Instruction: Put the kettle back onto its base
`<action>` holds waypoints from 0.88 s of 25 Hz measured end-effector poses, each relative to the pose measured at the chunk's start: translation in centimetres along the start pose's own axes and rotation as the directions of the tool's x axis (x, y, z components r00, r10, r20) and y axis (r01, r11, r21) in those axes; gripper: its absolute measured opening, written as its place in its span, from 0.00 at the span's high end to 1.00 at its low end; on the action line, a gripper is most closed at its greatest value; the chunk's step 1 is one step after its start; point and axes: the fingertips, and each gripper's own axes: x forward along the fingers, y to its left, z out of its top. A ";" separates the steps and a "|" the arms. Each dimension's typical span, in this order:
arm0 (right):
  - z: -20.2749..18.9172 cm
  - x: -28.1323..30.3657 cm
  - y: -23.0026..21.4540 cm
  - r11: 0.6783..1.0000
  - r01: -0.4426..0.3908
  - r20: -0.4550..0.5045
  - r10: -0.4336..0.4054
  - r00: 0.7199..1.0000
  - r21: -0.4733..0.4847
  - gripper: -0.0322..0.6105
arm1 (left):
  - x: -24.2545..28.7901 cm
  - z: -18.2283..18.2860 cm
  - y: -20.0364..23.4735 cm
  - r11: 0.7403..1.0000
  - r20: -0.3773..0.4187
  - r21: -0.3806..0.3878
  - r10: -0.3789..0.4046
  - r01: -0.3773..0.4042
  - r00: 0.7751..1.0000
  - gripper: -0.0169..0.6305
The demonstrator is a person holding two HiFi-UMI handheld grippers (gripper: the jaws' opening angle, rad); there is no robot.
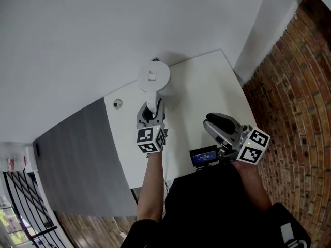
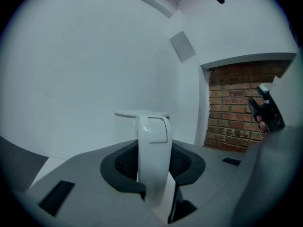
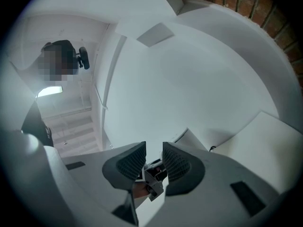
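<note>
Two claws are reaching out over a white table (image 1: 196,87), seen from above the person who is holding them. At the far left, a grey surface (image 1: 77,159) is lying alongside the table's left edge. A small round thing (image 1: 118,104), too small to identify, is sitting on the table just inside that edge.

To its right, a white kettle (image 1: 153,76) is standing near the table's far edge, close to a white wall (image 1: 103,30), with its round lid facing up. What the kettle is resting on is hidden by its own body, so I cannot tell whether a base is under it.

The left claw (image 1: 150,110) is clenching the kettle's handle (image 2: 154,141) from the near side. In the left gripper view, the white handle is rising upright between the two dark pads (image 2: 125,162), and both are pressing against it. The person's bare left forearm (image 1: 150,190) is stretching back from this claw.

Further right, a small dark device with a lit blue screen (image 1: 203,155) is showing just beside the right claw (image 1: 209,120). That claw is hovering over the table, pointing toward the kettle and apart from it. Its jaws are standing slightly apart and grasping nothing.

At the far right, a red brick wall (image 1: 295,87) is running along the table's side.
</note>
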 end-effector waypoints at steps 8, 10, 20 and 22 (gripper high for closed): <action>0.0 0.3 0.1 1.000 -0.014 -0.006 0.014 1.000 0.005 0.79 | -0.5 -2.7 -1.2 1.000 -0.070 -0.002 -0.008 0.008 0.998 0.75; 0.0 0.3 0.1 1.000 -0.014 -0.006 0.014 1.000 0.006 0.79 | -0.4 -2.4 -1.0 1.000 -0.068 -0.009 0.001 -0.001 0.998 0.75; 0.1 0.2 0.1 1.000 -0.015 0.001 0.015 1.000 0.014 0.79 | -1.1 -2.1 -1.7 0.982 -0.034 -0.075 -0.174 0.171 0.984 0.71; 0.1 0.2 0.1 1.000 -0.017 0.001 0.017 1.000 0.014 0.79 | -1.4 -2.4 -2.1 0.959 -0.038 -0.102 -0.269 0.264 0.962 0.64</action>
